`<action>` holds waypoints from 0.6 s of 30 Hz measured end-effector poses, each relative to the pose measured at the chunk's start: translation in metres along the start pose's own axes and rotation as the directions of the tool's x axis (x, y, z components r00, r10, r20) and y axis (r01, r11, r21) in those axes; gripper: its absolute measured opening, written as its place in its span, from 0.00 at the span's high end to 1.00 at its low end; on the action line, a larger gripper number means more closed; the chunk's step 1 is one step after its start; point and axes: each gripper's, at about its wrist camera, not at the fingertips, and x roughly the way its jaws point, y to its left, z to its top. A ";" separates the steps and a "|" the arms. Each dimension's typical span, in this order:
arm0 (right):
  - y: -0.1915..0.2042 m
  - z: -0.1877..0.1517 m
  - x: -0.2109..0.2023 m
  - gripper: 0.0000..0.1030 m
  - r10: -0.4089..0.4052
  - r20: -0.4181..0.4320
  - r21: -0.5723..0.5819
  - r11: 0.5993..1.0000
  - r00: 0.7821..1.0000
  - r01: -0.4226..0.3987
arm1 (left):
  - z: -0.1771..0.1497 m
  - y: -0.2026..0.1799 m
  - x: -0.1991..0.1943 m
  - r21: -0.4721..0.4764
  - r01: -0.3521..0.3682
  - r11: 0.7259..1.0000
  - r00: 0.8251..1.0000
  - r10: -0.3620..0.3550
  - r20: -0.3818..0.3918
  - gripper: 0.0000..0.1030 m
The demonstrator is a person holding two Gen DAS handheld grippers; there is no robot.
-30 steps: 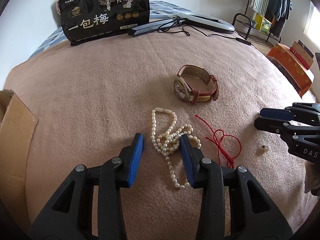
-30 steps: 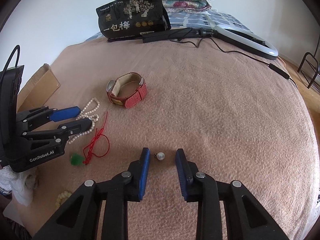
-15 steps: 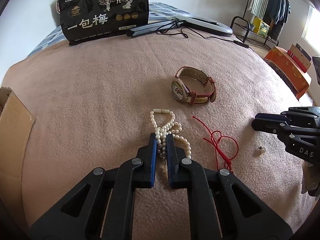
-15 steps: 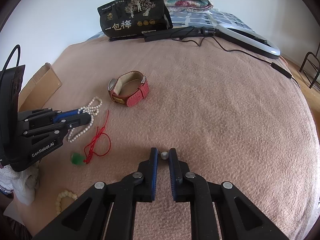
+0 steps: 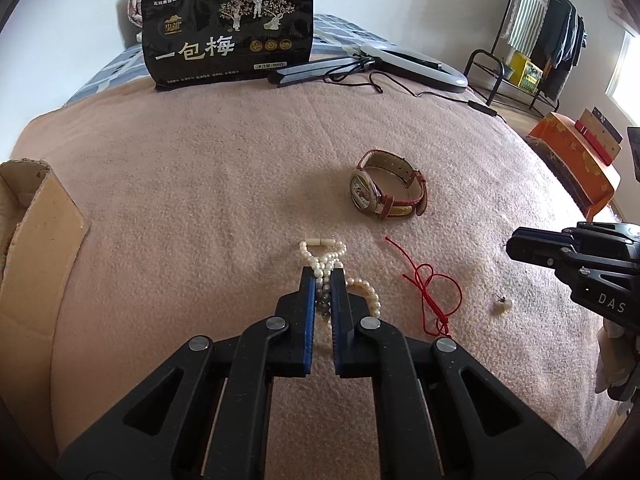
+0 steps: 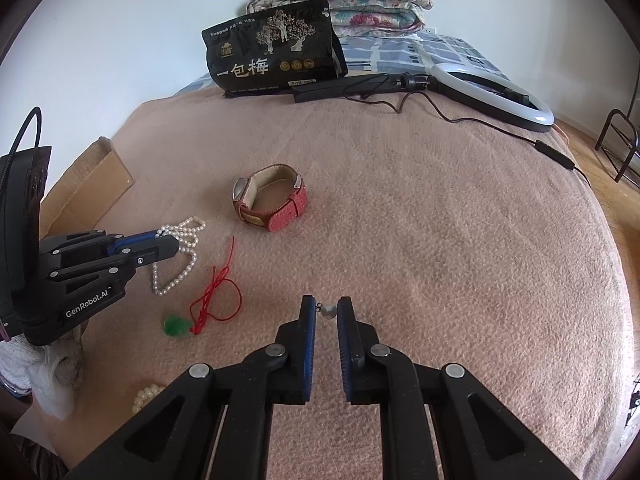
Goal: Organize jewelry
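Since 1 second ago both grippers have closed: left gripper (image 5: 323, 276) clamps the pearl necklace (image 5: 320, 249), hiding beads; right gripper (image 6: 326, 310) pinches the pearl earring (image 6: 328, 311). Side casing reads "GenRobot.AI".

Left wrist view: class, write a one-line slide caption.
Left gripper shut on the pearl necklace on a pink blanket, watch and red cord nearby.

Left gripper (image 5: 323, 276), right gripper (image 6: 326, 310): black frames, blue pads, silver screws; white "GenRobot.AI", "DAS" lettering.
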 end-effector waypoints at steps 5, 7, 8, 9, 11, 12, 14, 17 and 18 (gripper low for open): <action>0.003 0.001 -0.007 0.92 0.004 0.010 0.002 1.000 1.000 -0.004 | 0.001 0.003 -0.015 0.001 -0.006 1.000 1.000 0.006 0.023 0.96; 0.005 0.002 -0.010 0.92 0.004 0.013 0.003 1.000 1.000 -0.004 | 0.001 0.004 -0.022 -0.004 -0.006 1.000 0.999 0.007 0.032 0.96; 0.005 0.002 -0.011 0.92 0.005 0.015 0.004 1.000 1.000 -0.005 | 0.001 0.005 -0.025 -0.008 -0.004 1.000 0.999 0.005 0.035 0.96; 0.005 0.002 -0.013 0.92 0.005 0.018 0.005 1.000 1.000 -0.005 | 0.001 0.006 -0.029 -0.011 -0.003 1.000 0.999 0.003 0.039 0.96; 0.006 0.002 -0.018 0.92 0.004 0.024 0.005 1.000 1.000 -0.004 | 0.001 0.007 -0.035 -0.010 -0.006 1.000 0.999 0.007 0.048 0.96; 0.006 0.002 -0.020 0.92 0.003 0.027 0.005 1.000 1.000 -0.003 | 0.001 0.007 -0.039 -0.010 -0.008 1.000 0.999 0.008 0.052 0.96; 0.006 0.003 -0.026 0.92 0.002 0.033 0.008 1.000 0.999 -0.003 | 0.000 0.008 -0.046 -0.012 -0.009 1.000 0.998 0.010 0.062 0.96; 0.005 0.005 -0.035 0.92 0.005 0.044 0.015 1.000 0.999 -0.006 | 0.000 0.011 -0.057 -0.020 -0.010 1.000 0.997 0.011 0.076 0.96; 0.006 0.005 -0.038 0.92 0.006 0.048 0.017 1.000 0.999 -0.007 | 0.000 0.011 -0.061 -0.021 -0.011 1.000 0.997 0.012 0.081 0.96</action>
